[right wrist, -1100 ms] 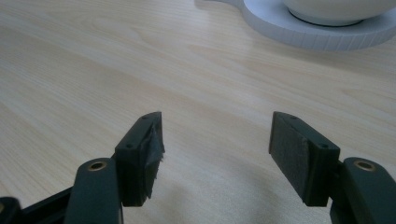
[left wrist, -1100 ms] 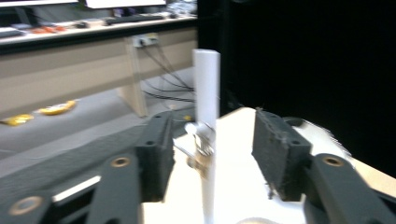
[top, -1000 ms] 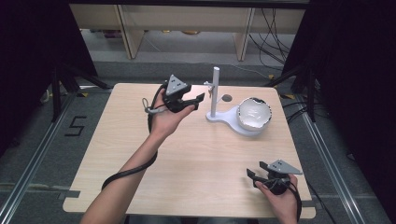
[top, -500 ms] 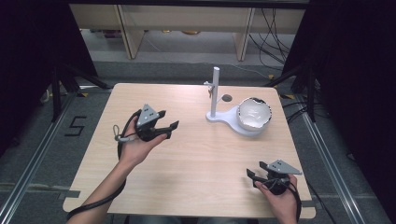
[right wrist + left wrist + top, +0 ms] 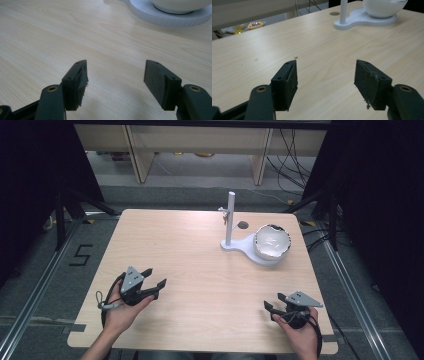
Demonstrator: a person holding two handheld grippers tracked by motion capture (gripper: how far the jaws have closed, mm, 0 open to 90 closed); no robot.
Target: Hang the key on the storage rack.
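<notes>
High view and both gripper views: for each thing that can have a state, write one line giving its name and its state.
Left gripper: open, nothing between its jaws, low over the table.
Right gripper: open, holding nothing, near the table's front edge.
Bowl: upright on the round end of the white stand.
Post: upright on the stand, a small item hanging from its hook.

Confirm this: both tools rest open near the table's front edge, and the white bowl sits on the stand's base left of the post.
Wrong side. In the high view the white bowl sits right of the post. Both the left tool and right tool are open near the front edge.
</notes>
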